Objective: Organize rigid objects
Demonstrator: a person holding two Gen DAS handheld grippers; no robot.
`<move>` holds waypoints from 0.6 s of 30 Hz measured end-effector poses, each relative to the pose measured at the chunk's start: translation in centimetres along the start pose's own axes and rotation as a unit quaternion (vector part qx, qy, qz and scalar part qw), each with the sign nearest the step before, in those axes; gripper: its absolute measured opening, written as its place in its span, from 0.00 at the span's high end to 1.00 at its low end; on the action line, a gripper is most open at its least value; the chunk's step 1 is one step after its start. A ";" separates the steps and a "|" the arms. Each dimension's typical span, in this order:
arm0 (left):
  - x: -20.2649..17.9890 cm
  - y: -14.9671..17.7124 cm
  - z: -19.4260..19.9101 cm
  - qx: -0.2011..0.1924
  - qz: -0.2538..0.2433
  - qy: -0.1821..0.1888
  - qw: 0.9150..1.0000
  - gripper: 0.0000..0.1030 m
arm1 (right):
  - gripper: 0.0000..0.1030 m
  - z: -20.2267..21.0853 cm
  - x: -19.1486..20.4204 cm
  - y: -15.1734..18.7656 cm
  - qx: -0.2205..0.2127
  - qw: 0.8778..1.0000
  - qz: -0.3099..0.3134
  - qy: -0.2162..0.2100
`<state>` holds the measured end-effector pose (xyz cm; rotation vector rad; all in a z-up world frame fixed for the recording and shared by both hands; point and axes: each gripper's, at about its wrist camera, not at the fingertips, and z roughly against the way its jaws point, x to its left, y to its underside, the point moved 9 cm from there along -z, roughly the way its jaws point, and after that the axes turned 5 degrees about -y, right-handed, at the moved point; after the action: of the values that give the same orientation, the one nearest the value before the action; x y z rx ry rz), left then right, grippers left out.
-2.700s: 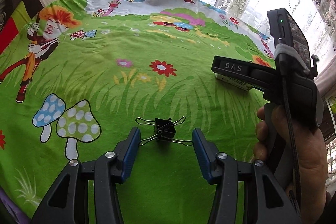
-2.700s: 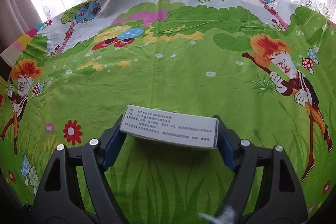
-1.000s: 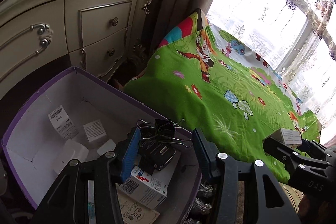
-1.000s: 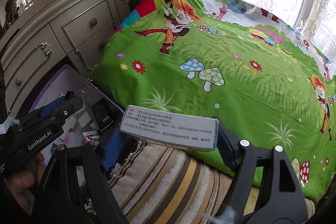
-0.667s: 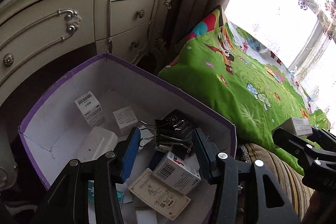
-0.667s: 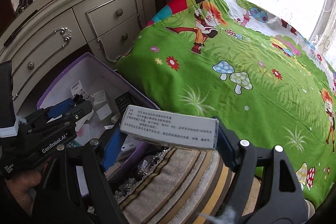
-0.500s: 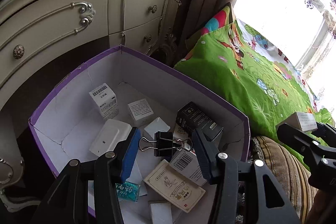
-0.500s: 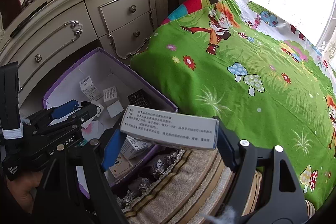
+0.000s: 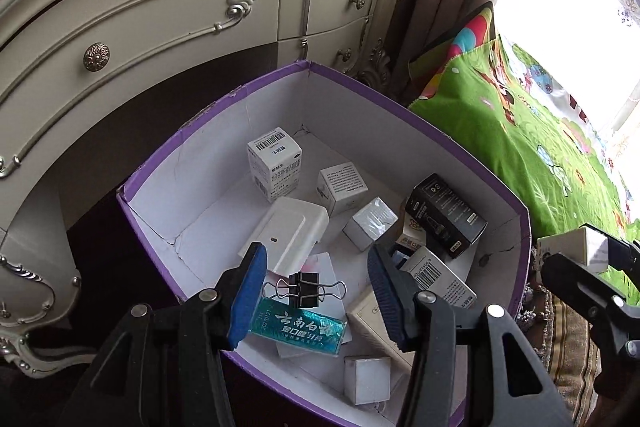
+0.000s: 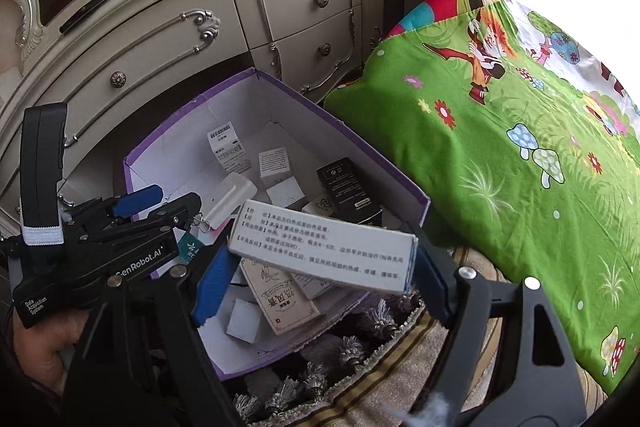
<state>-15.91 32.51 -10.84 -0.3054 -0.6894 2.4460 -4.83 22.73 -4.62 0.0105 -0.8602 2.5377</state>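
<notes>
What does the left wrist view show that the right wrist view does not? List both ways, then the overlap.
Only left wrist: the black binder clip whole, between the left tongs, whose jaws have just been opening; a gap shows at its right end.
Only right wrist: the printed face of the white carton between the right tongs, and the hand holding the left tongs.
Both: the purple box of small packages, the cream dresser, the green bedsheet.

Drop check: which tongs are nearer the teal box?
Left. Left tongs, just opening around the binder clip, hover over the teal box; right tongs grip a white box at the carton rim.
</notes>
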 end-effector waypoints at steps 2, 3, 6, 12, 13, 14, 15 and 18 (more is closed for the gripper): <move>-0.1 0.3 0.1 0.006 0.001 0.001 1.000 0.43 | 0.16 0.1 0.0 0.3 0.001 1.000 -0.003 -0.001; -0.2 0.5 0.2 0.009 0.001 0.001 1.000 0.42 | 0.14 0.3 -0.1 0.5 0.001 1.000 -0.006 -0.002; -0.6 1.0 0.5 0.018 -0.003 0.000 1.000 0.33 | 0.13 0.6 -0.5 1.1 0.002 1.000 -0.017 -0.003; -0.6 1.6 1.9 0.014 0.001 -0.023 1.000 0.18 | 0.13 1.4 -0.3 2.0 -0.001 1.000 -0.028 -0.013; -0.6 1.6 2.2 0.011 0.000 -0.033 0.999 0.18 | 0.13 1.5 -0.1 2.3 0.000 0.999 -0.028 -0.018; -0.5 1.6 2.6 0.009 0.000 -0.042 0.999 0.17 | 0.13 1.6 0.2 2.5 0.001 0.999 -0.026 -0.022; -0.5 1.6 2.9 0.009 0.001 -0.048 0.999 0.17 | 0.13 1.8 0.6 2.7 0.001 0.999 -0.024 -0.026; -0.5 1.6 4.0 0.002 0.000 -0.056 0.998 0.14 | 0.12 2.4 1.4 3.0 -0.008 0.999 -0.014 -0.032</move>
<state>-17.70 29.48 -8.29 -0.1677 -0.7307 2.4781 -7.64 19.81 -4.16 0.0980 -0.8976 2.5171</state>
